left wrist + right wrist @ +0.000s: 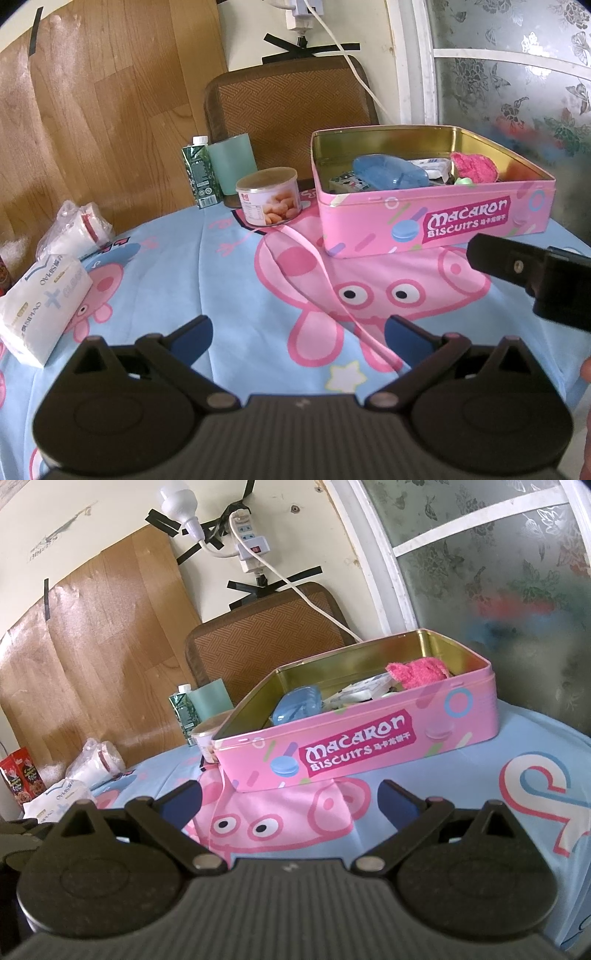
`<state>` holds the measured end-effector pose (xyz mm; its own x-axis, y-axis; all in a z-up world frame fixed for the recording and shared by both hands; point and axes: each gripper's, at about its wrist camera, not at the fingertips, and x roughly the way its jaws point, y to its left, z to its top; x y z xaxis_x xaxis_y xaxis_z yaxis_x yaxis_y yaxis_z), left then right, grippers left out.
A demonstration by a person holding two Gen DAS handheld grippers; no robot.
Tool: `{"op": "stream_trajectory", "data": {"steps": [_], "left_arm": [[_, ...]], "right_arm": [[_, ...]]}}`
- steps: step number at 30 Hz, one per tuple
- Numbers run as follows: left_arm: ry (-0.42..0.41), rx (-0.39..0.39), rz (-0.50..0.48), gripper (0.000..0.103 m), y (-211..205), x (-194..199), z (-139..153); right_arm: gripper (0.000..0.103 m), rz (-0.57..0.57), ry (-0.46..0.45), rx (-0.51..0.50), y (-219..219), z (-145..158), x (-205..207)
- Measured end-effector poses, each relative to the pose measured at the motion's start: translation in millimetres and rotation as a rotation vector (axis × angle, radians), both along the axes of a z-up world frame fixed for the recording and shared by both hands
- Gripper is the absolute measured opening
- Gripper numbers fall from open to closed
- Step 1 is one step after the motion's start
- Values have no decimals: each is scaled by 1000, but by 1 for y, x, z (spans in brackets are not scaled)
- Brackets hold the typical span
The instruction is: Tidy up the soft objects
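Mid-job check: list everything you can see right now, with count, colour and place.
biscuit tin: 1, pink, open, far right on cloth
fuzzy cloth: 1, hot pink, inside tin, right end
plastic case: 1, blue, inside tin
ribbon: 1, pink, on cloth beside tin
snack can: 1, white label, left of tin
carton: 1, green, behind can
tissue pack: 1, white, left edge
tablecloth: 1, blue, pig print
left gripper: fingers open, empty
right gripper: fingers open, empty

We record a table under a blue cartoon-pig cloth [229, 280], bearing: pink rectangular biscuit tin [436, 221], round peanut can [269, 195], green drink carton [199, 177], white tissue pack [44, 310], plastic-wrapped white bundle [74, 229].
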<state>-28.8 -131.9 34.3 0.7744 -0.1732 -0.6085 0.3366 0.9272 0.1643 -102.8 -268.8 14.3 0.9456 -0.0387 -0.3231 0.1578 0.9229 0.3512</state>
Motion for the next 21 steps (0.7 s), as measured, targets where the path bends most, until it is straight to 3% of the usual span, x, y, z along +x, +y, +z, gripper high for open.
{"op": "stream_trajectory", "data": {"steps": [21], "left_arm": [[-4,8,11,103,-1,0,-1]], "right_arm": [[103,3,-16,5,4,-2,-4]]}}
